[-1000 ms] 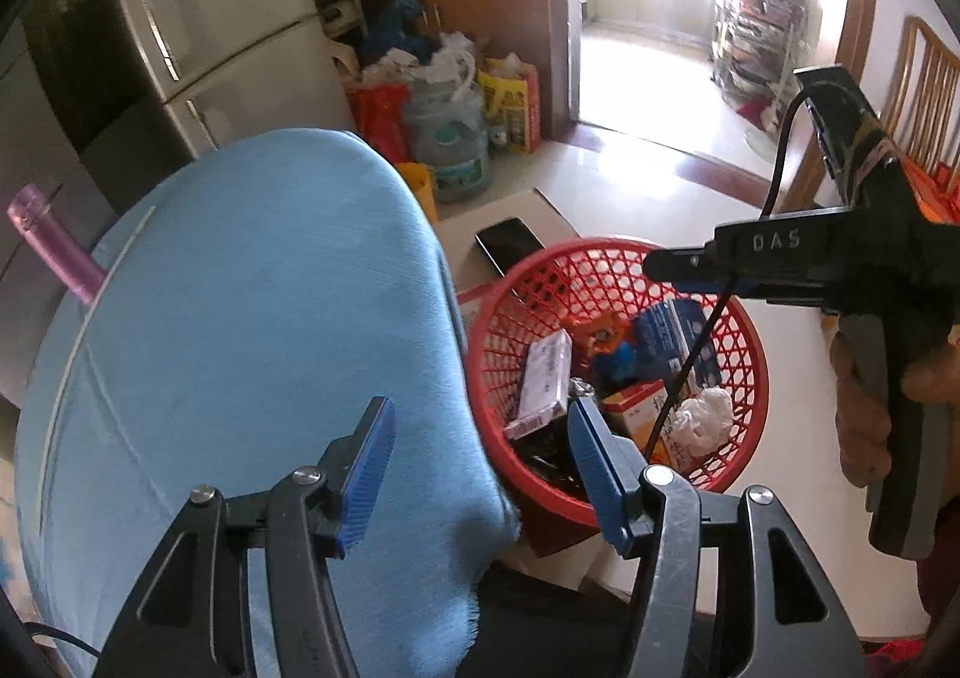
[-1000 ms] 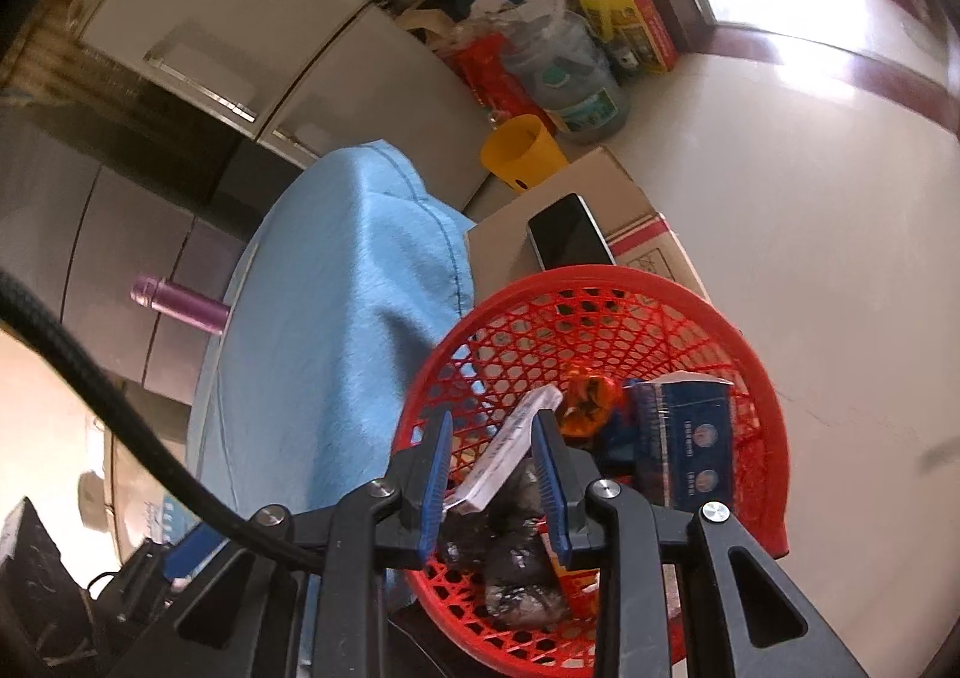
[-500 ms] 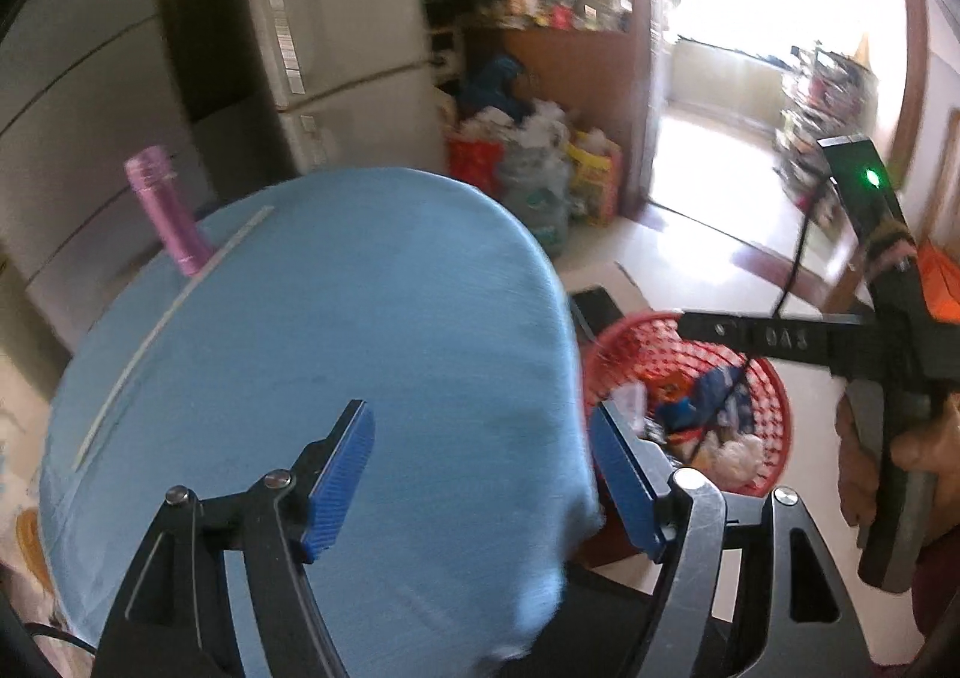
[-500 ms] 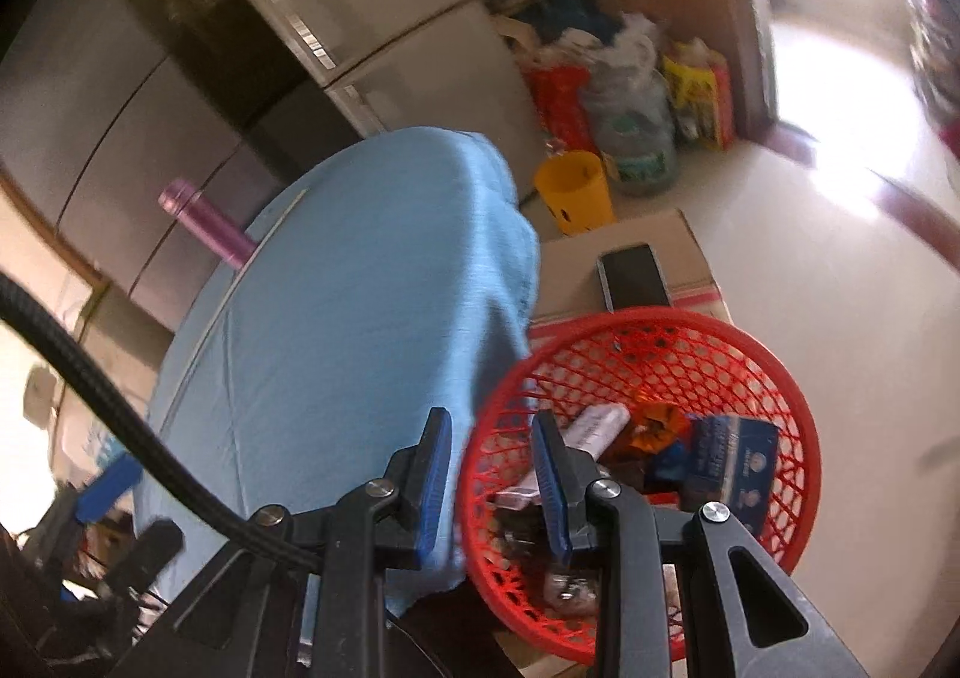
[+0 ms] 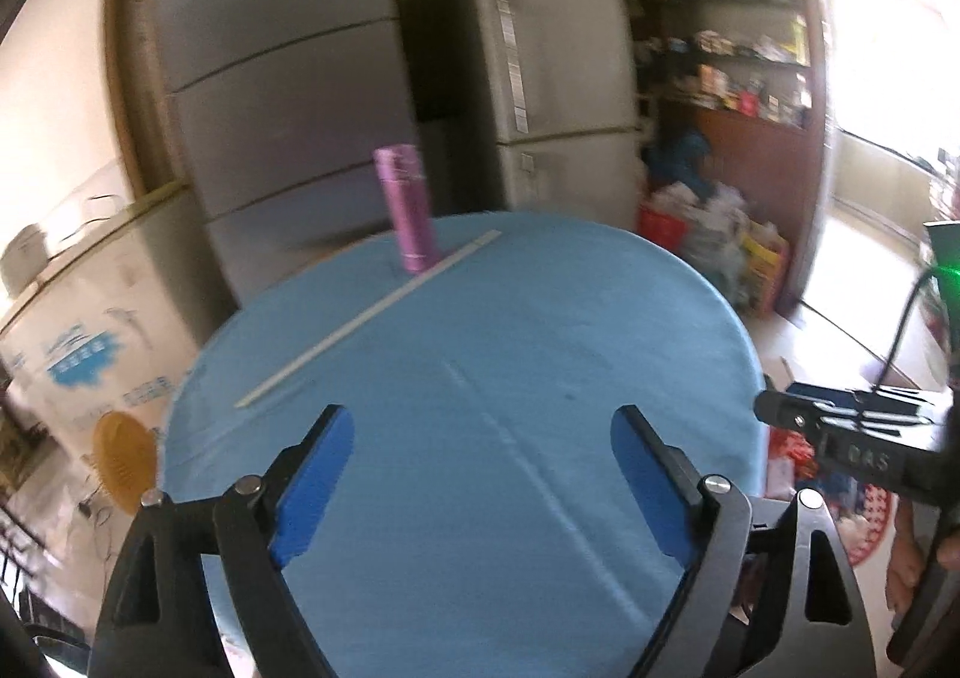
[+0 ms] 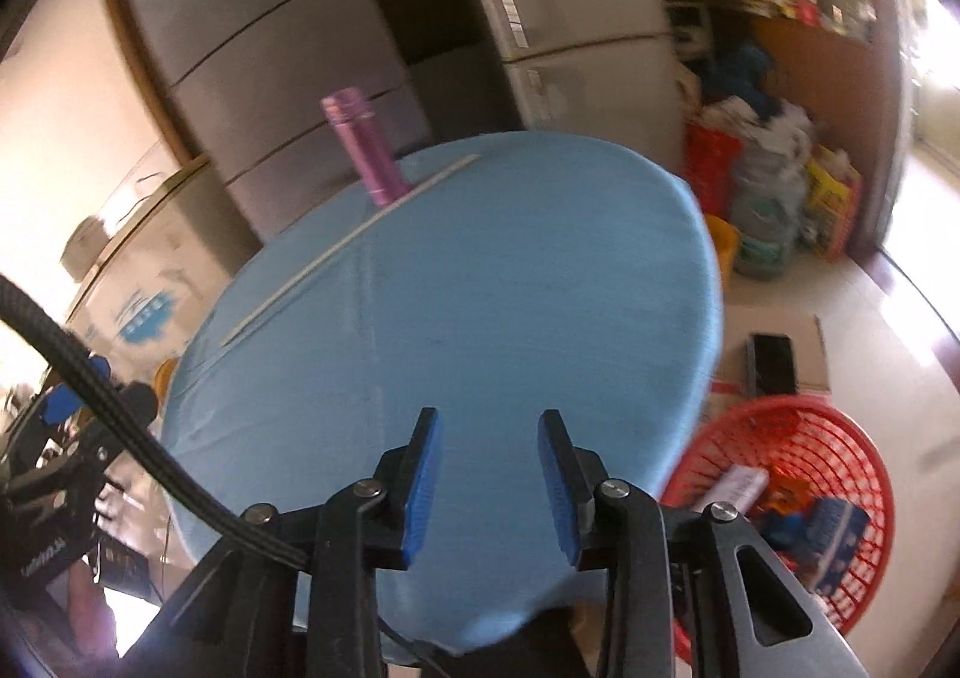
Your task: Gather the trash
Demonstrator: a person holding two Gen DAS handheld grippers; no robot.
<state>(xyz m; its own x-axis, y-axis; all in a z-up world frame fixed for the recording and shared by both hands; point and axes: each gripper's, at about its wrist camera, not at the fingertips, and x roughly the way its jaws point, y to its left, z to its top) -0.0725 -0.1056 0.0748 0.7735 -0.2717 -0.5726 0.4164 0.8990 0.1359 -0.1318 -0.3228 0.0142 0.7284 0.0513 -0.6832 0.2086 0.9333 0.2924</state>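
Here the white stick [image 5: 371,315] is seen far ahead of both jaws, beside the purple bottle [image 5: 407,209] on the blue surface [image 5: 480,354]; the left gripper [image 5: 480,489] and right gripper [image 6: 489,489] are held open and empty.

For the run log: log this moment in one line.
left gripper open, empty | right gripper open, empty | basket holds trash | stick on table

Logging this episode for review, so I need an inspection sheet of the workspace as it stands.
Surface: round table under blue tablecloth.
Job's things: red basket on the floor beside the table, holding wrappers and boxes.
Clutter: pink bottle upright, white stick lying in front of it.
Grippers: left gripper open, empty; right gripper open, empty.
Cables: black cable by the right gripper.
Surroundings: fridge, stocked shelves, phone on cardboard.
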